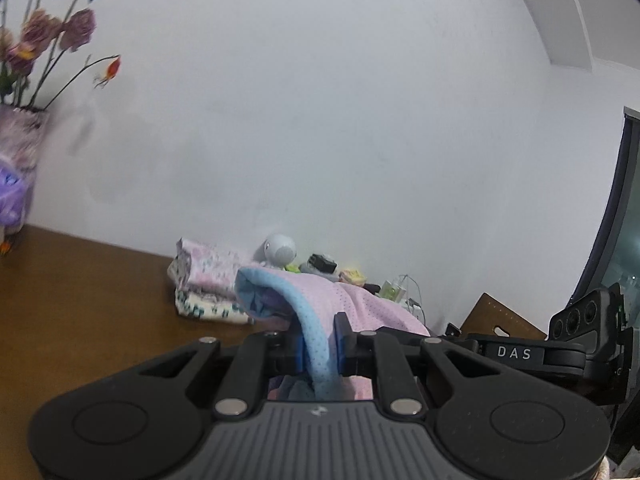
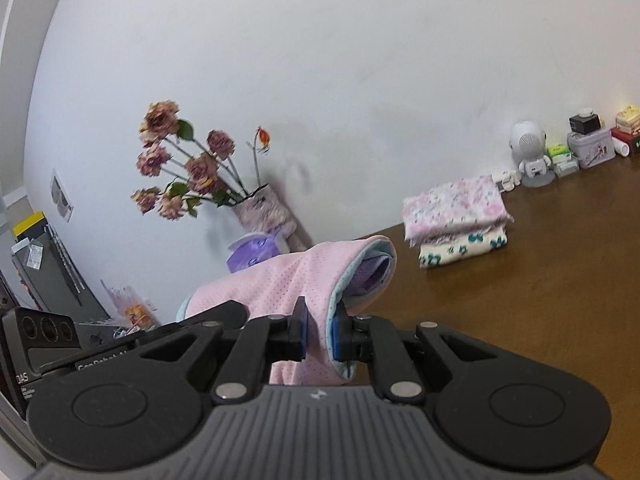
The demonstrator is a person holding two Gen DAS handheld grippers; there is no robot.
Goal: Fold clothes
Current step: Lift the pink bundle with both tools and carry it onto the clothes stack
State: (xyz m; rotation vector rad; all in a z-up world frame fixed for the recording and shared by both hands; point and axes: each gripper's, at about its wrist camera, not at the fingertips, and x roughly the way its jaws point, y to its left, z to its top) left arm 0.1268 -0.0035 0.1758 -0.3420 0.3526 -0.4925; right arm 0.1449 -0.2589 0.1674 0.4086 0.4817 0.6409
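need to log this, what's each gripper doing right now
Left gripper: closed on the blue trim of the pink mesh garment.
Right gripper: closed on the same garment's pink edge.

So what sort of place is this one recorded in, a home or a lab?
Most likely a home room. A brown wooden table stands against a plain white wall, carrying a vase of faded roses, a stack of folded clothes and small household clutter around a little white robot figure.
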